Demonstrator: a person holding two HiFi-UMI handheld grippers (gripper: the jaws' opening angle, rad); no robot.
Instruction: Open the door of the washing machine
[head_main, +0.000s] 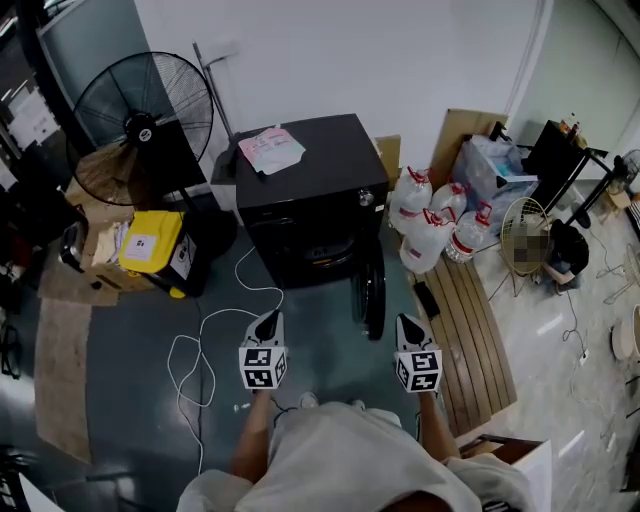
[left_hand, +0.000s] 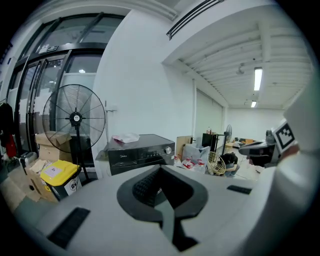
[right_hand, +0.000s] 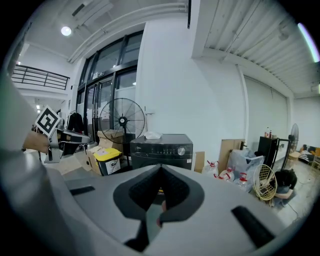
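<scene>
Black washing machine, head view: the washing machine stands against the white wall, between a pedestal fan and a cluster of water bottles. A pink-and-white paper lies on its top.
Door, head view: the round door appears swung out at the machine's right-hand side in this view, seen nearly edge-on. The dark drum opening lies bare beside it.
Left gripper, head view: the left gripper is held low in front of the person, well apart from the machine and touching nothing.
Right gripper, head view: the right gripper is level with the left one, near the door but apart from it.
Left gripper view: the jaws are pressed together with nothing between them. The washing machine shows beyond the tips, and its door is hidden behind the gripper's own body.
Right gripper view: the jaws meet tip to tip and look empty. The washing machine faces them across the floor, with only its upper front in sight.
Done: by the head view, the door already seems open.
Left to do: apparently nothing, since neither gripper holds or touches anything.
</scene>
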